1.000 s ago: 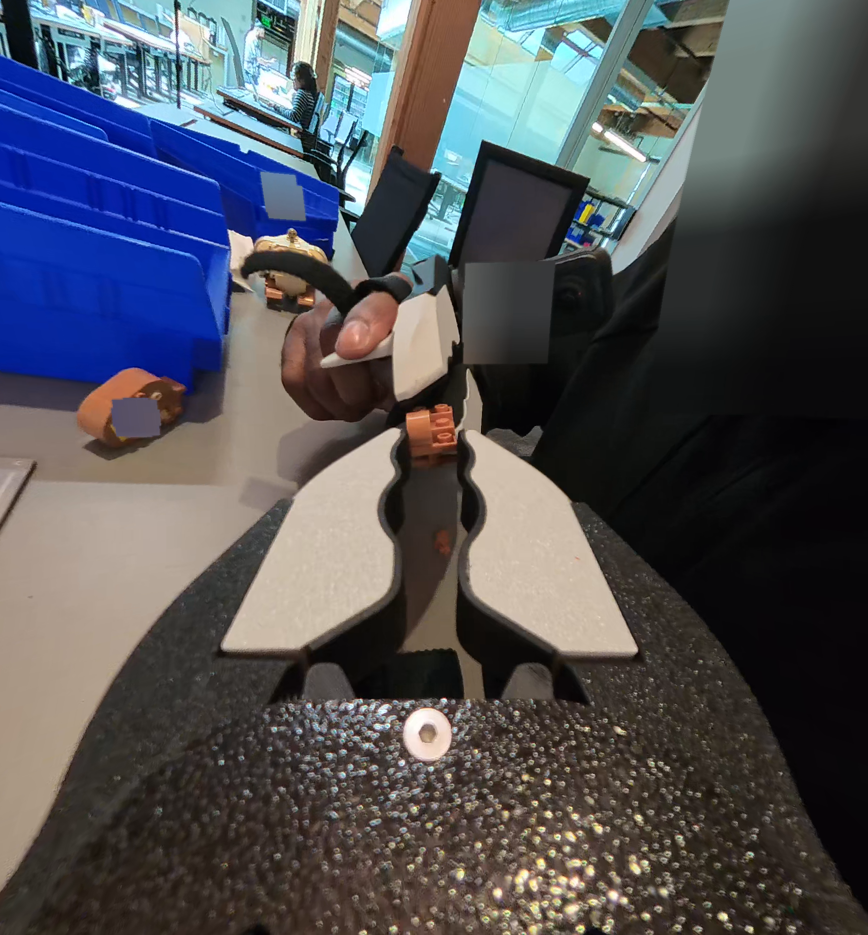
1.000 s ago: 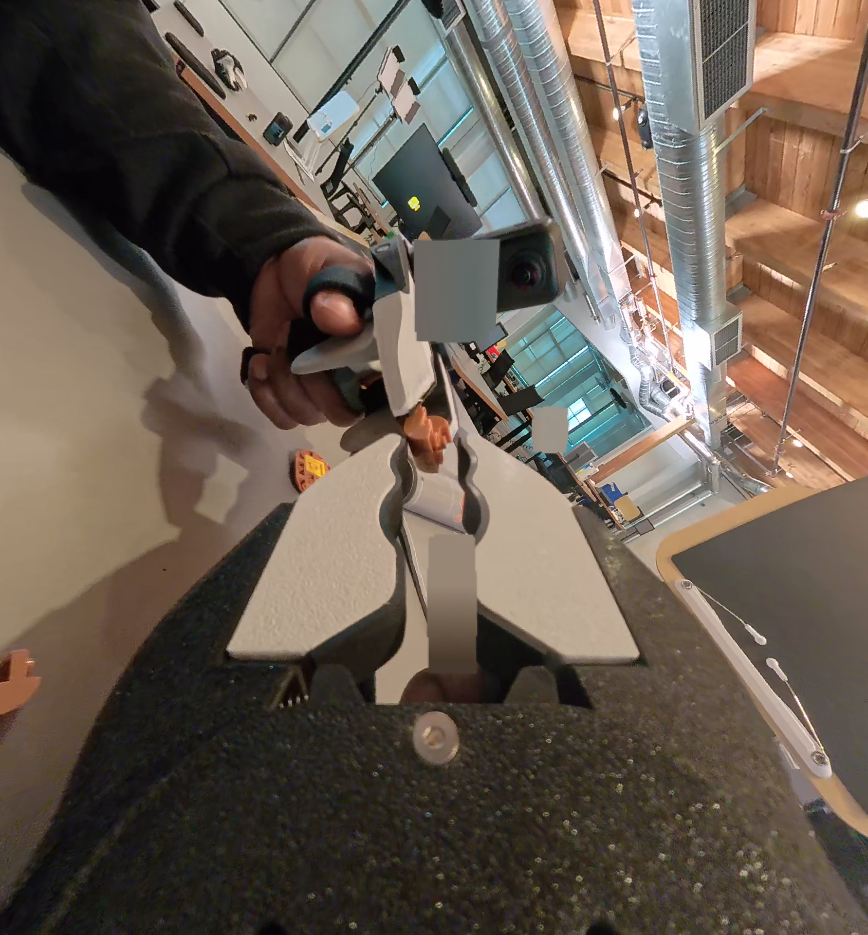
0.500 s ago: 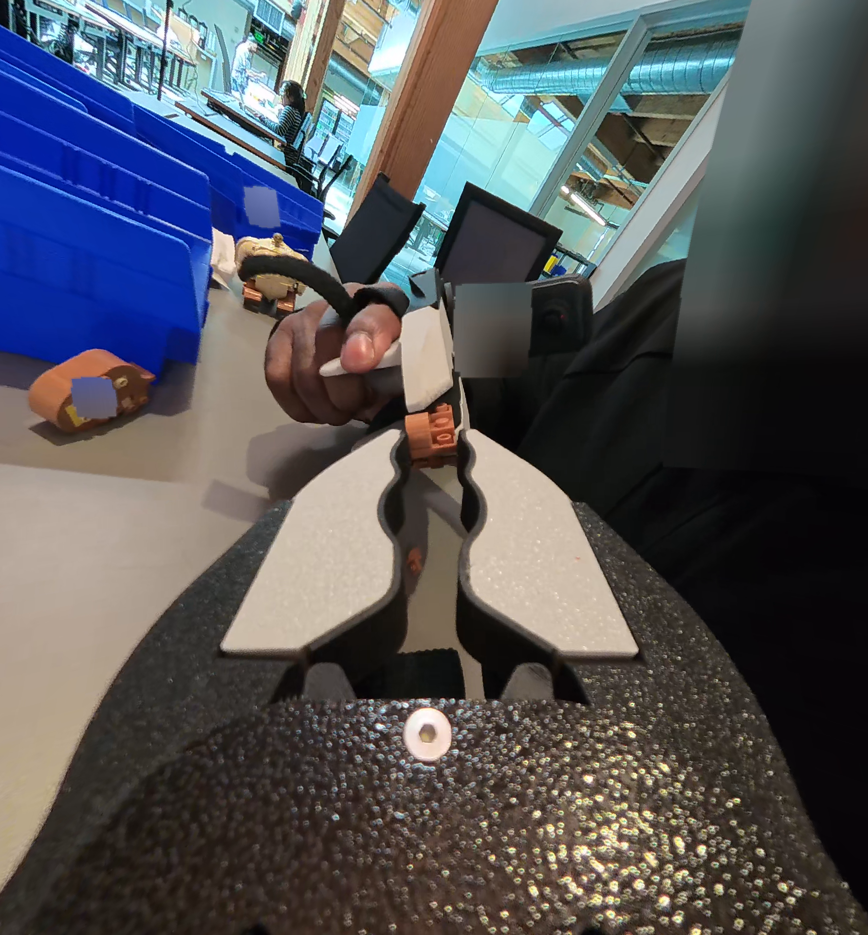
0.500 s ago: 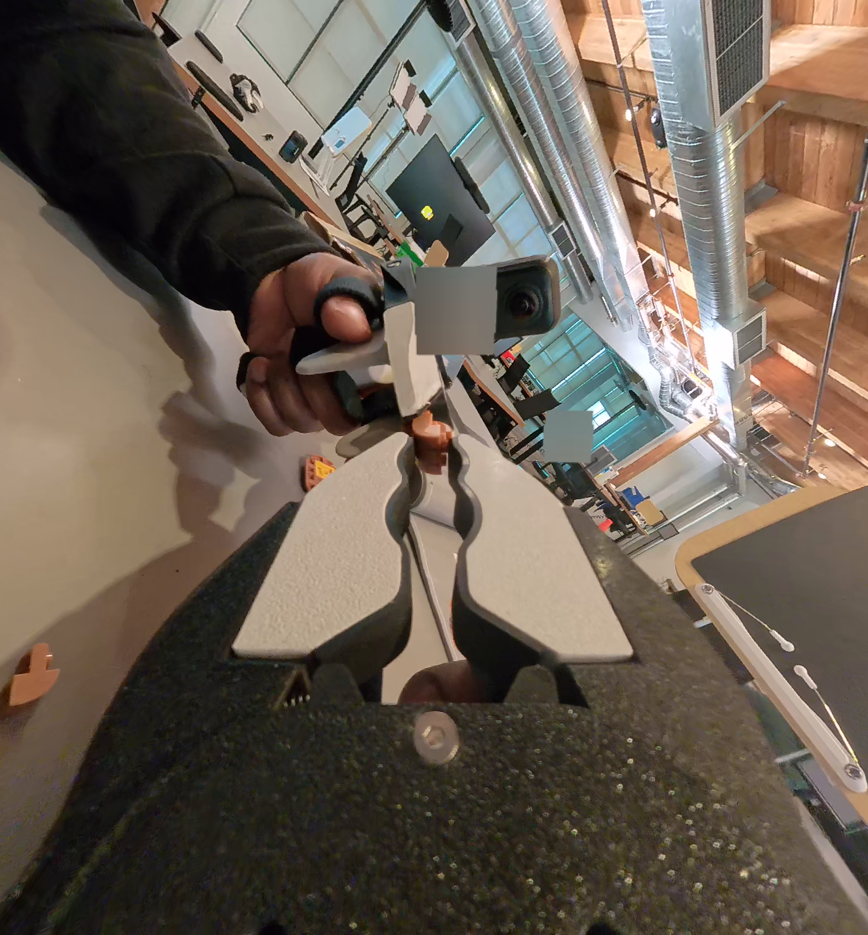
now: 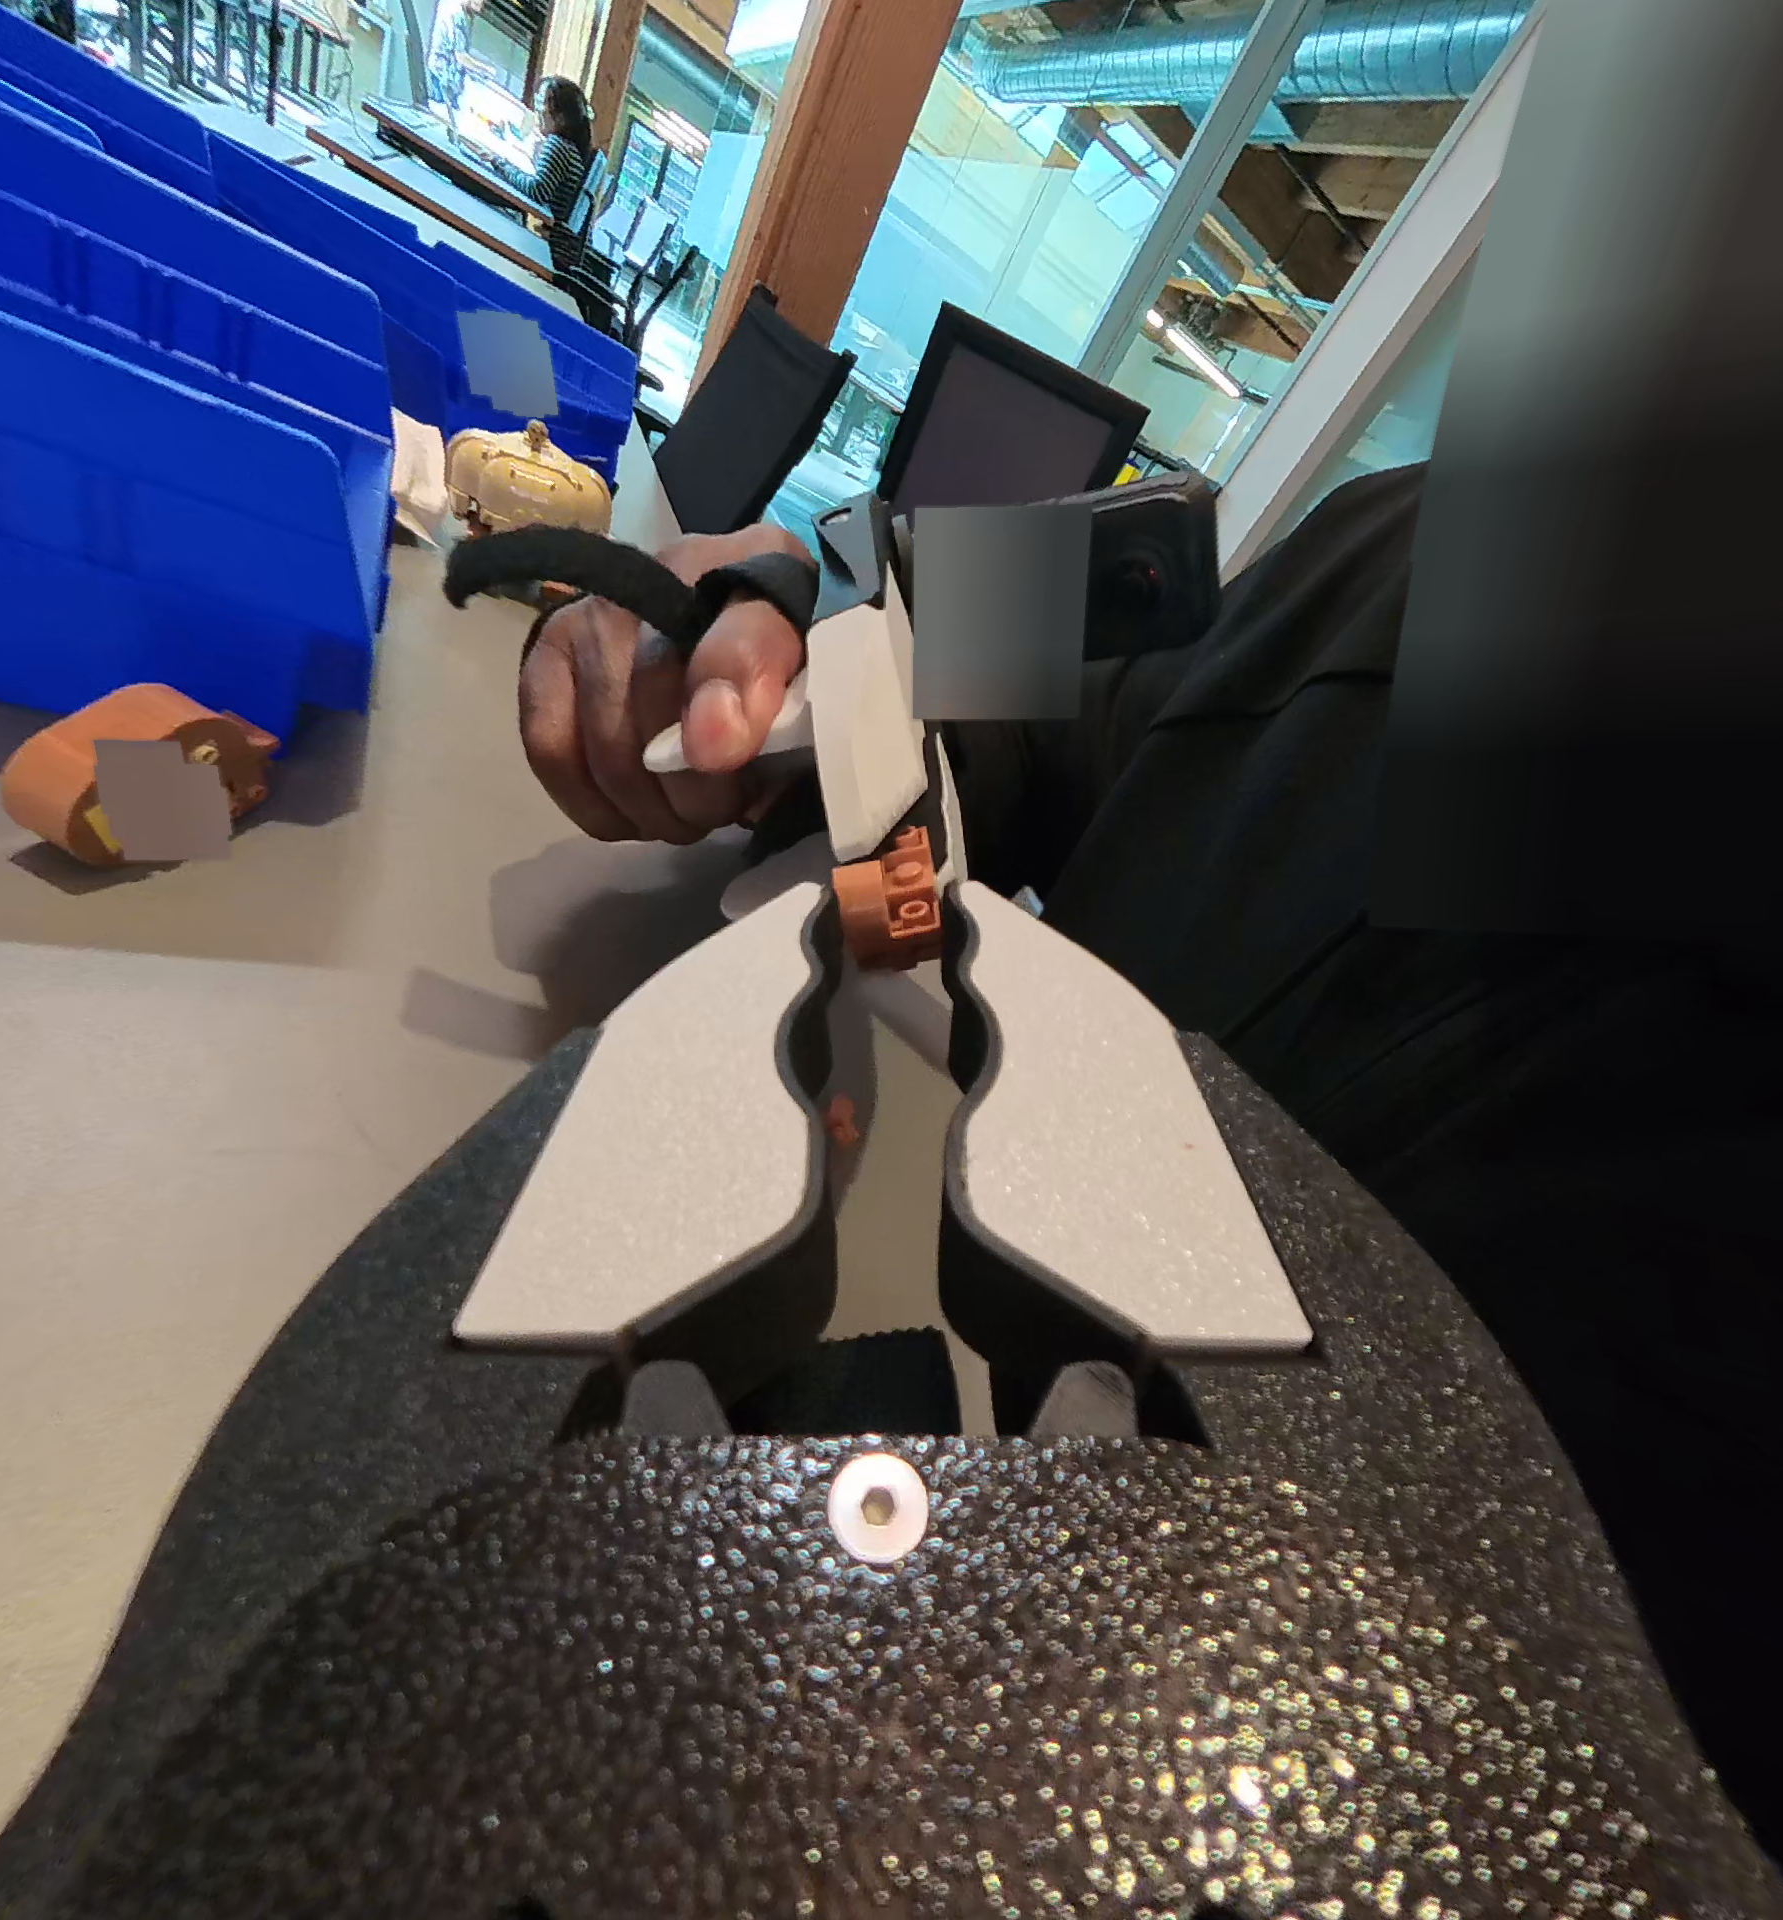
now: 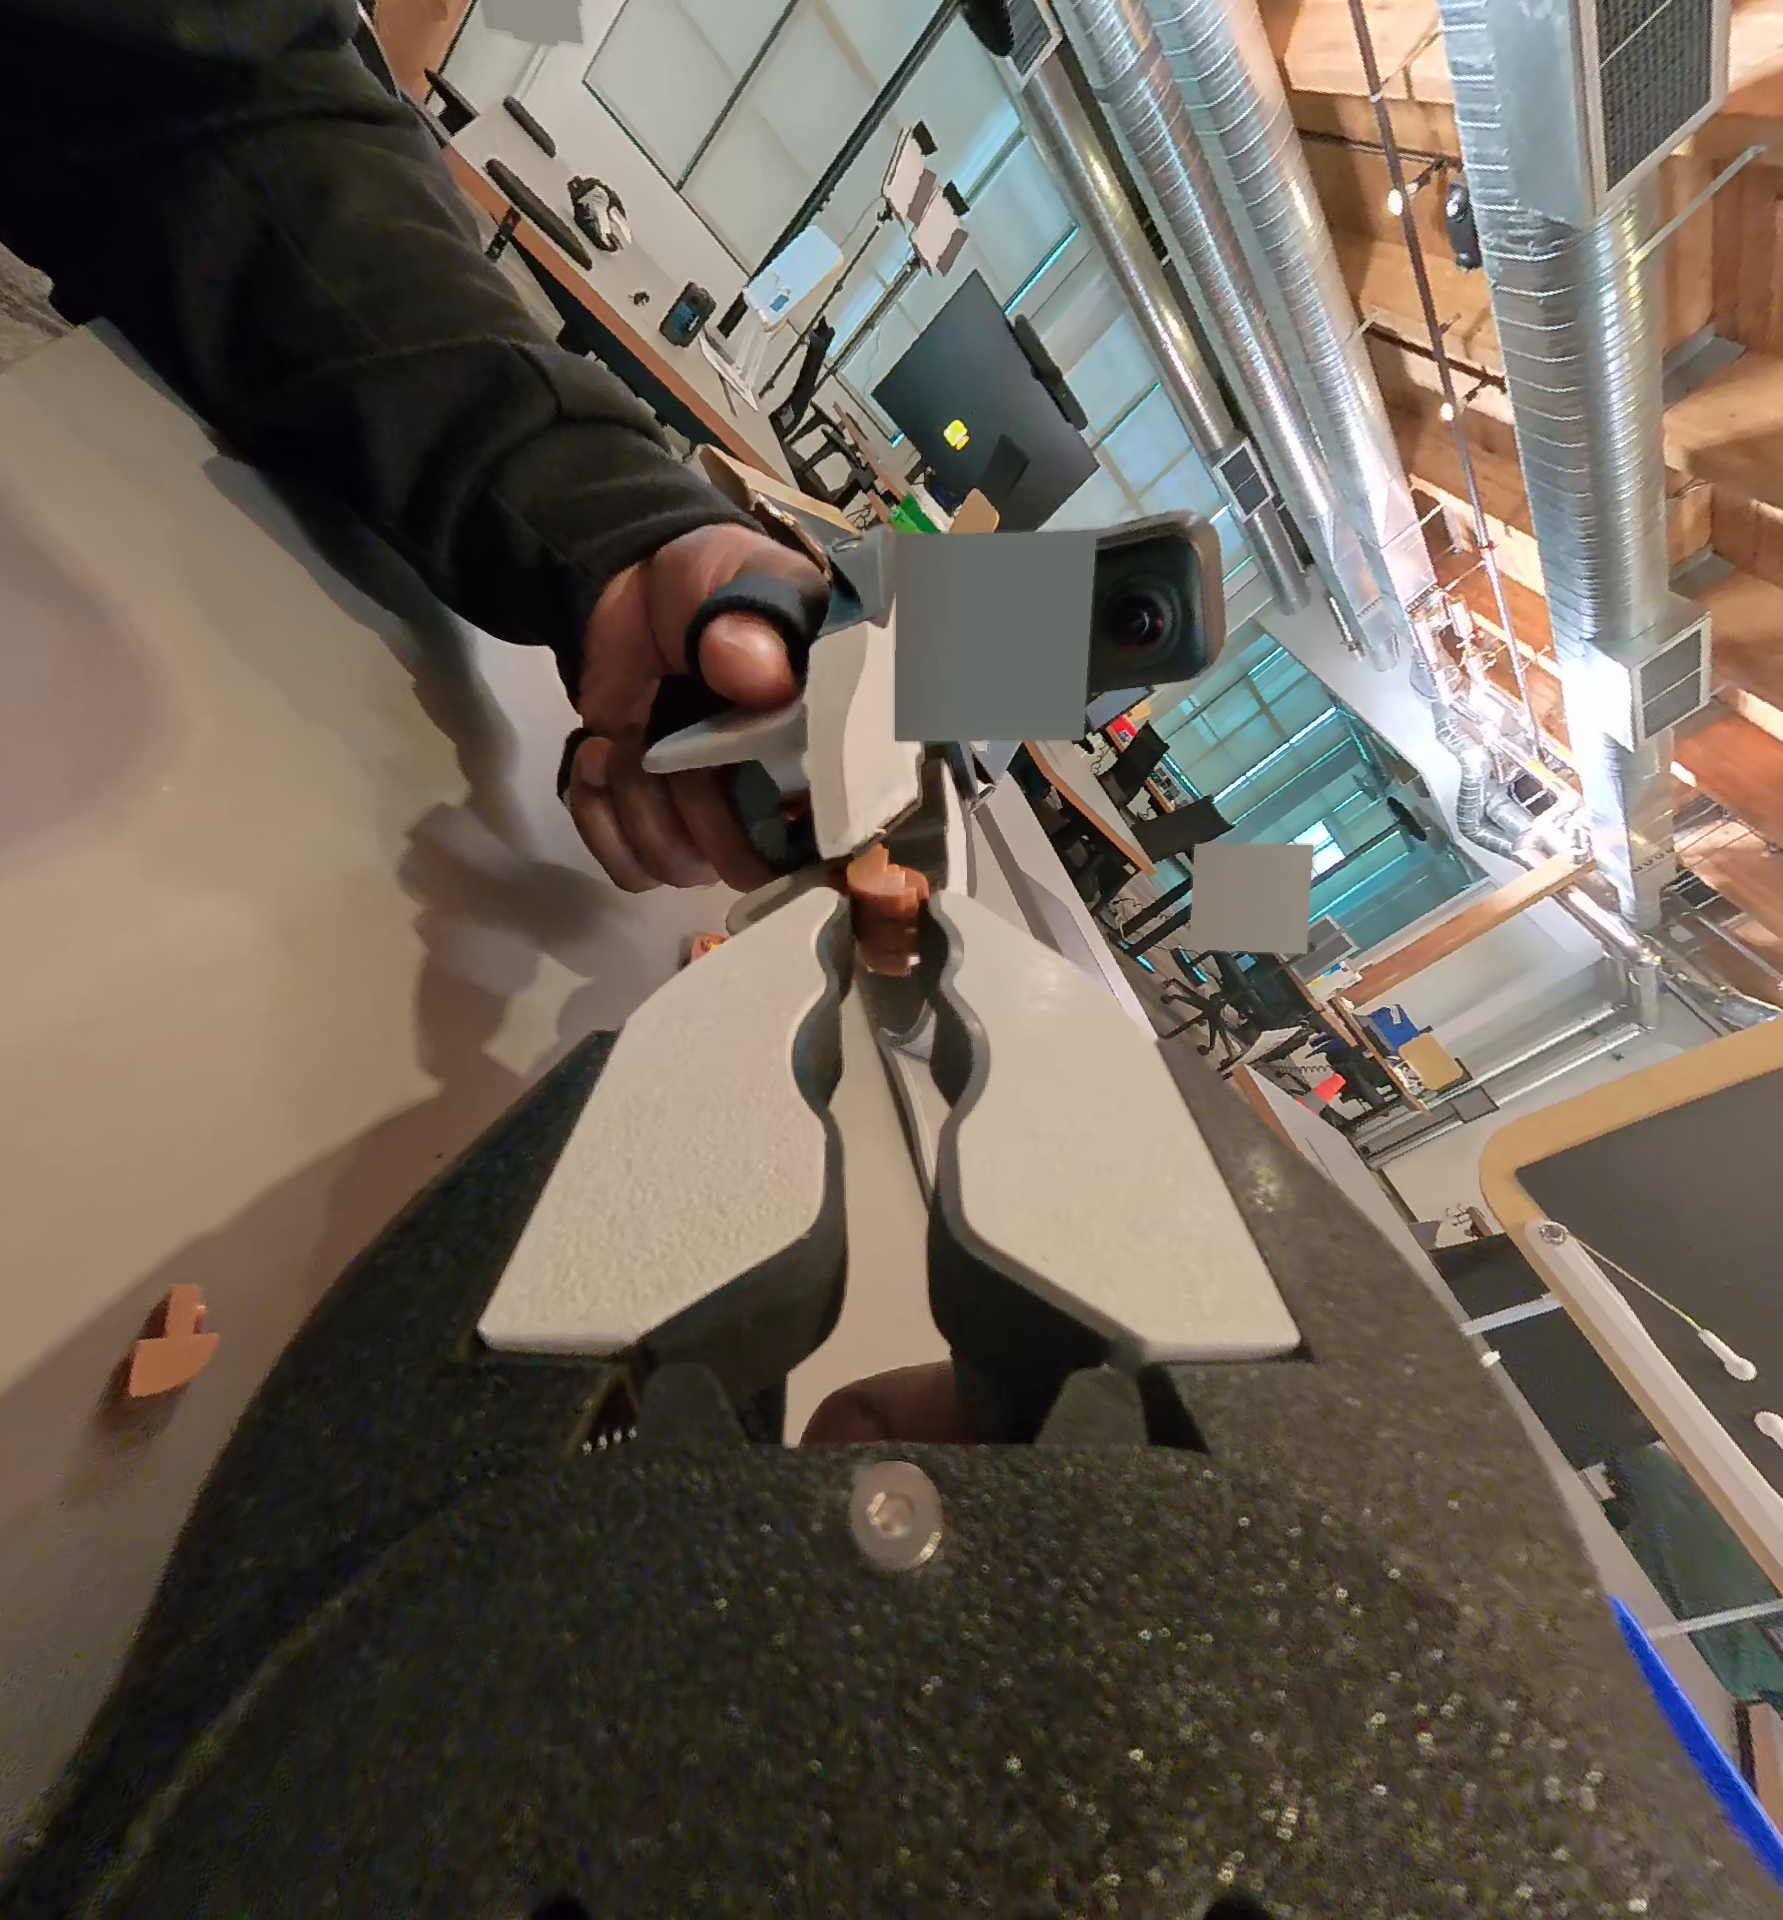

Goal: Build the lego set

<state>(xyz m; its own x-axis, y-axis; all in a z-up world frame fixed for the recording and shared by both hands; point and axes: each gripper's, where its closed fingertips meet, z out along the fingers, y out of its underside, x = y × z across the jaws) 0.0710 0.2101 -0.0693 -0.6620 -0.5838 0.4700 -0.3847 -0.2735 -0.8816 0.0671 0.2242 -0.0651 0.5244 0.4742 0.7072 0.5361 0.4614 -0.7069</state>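
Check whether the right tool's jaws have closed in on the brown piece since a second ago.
Yes. In the right wrist view, the right tool has narrowed against its fixed black body and now grips the brown piece.

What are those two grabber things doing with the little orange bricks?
A person holds a tool in each hand, tips facing each other above a grey table. The left tool and the right tool both pinch one small orange brick piece between them. Blue bins stand behind, and another orange piece lies loose.
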